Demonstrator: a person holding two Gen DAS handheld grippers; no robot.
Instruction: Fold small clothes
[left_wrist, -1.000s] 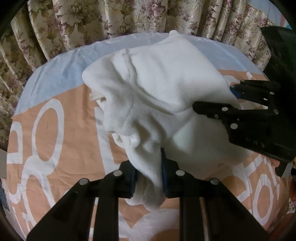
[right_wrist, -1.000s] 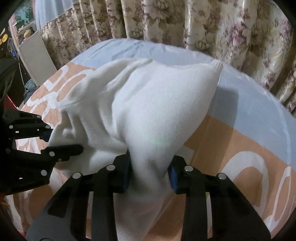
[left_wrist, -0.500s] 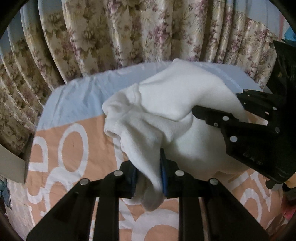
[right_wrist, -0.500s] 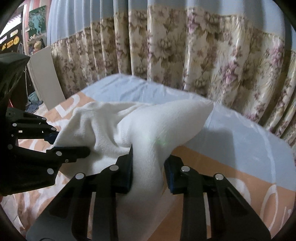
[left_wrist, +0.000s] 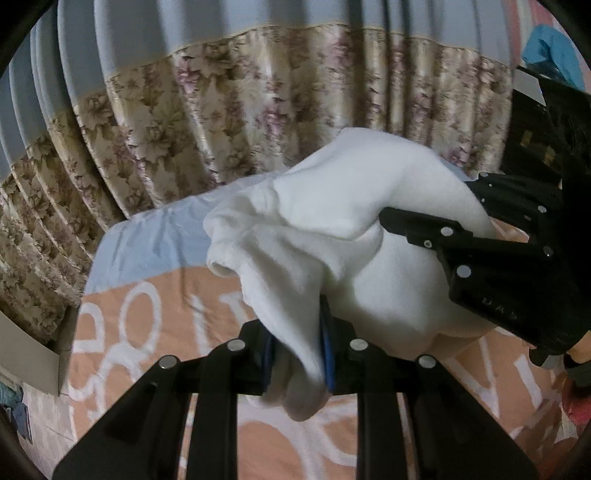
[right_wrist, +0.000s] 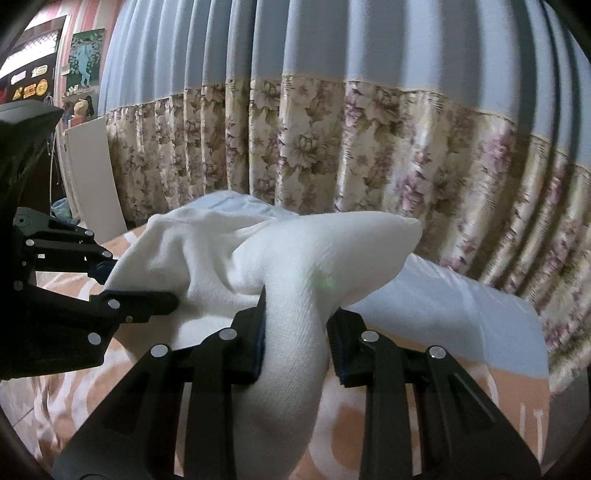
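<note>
A white knitted garment (left_wrist: 332, 221) hangs bunched in the air between both grippers, above the bed. My left gripper (left_wrist: 297, 354) is shut on one edge of it, with cloth hanging down between the blue pads. My right gripper (right_wrist: 297, 339) is shut on another part of the garment (right_wrist: 295, 258), a thick fold passing between its pads. The right gripper shows in the left wrist view (left_wrist: 480, 251) at the right. The left gripper shows in the right wrist view (right_wrist: 74, 295) at the left.
The bed cover (left_wrist: 147, 332) is orange with white letters and a pale blue band (right_wrist: 443, 306) at the far side. A flowered curtain (right_wrist: 369, 147) hangs close behind the bed. A white board (right_wrist: 92, 177) leans at the left.
Both grippers have lifted the garment up off the bed and tilted up, so the curtain now fills the upper half of both views. The grips are unchanged.
</note>
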